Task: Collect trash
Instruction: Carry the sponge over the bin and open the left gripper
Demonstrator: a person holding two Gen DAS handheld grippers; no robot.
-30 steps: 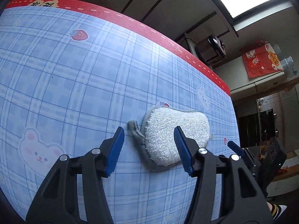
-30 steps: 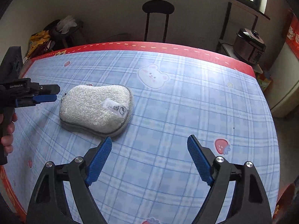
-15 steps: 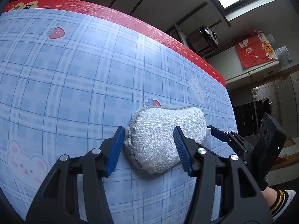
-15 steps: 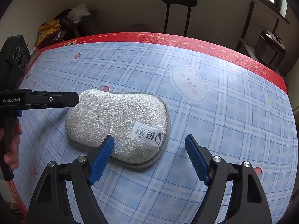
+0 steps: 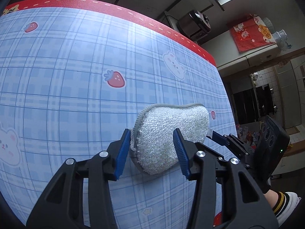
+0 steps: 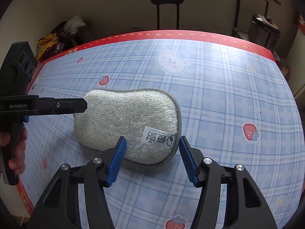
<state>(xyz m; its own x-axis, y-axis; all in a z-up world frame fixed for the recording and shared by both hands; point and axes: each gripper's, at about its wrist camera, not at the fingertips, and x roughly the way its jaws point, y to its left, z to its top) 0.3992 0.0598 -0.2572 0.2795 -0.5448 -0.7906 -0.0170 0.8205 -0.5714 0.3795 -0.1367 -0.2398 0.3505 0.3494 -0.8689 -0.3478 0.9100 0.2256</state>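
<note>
Both claws have closed in on the grey, kidney-shaped scrubbing sponge [image 6: 127, 126] lying on the blue checked desk [image 6: 228, 99]: left claw [image 5: 150, 148] closing, pads pressing its end; right claw [image 6: 152, 158] closing, straddling the opposite end, not yet gripping.

Your worktop [image 6: 228, 99] lies bare all round the sponge [image 6: 125, 120]; only the two grippers crowd it, left gripper [image 6: 83, 106] at one end, right gripper [image 6: 151, 158] at the other.

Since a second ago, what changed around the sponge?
Both tongs moved in on the scrubbing sponge from opposite ends. Left tongs are closing, pads pressing its end; right tongs are closing around the label end, touch unclear. The sponge turned slightly on the tablecloth, otherwise stayed put.
</note>
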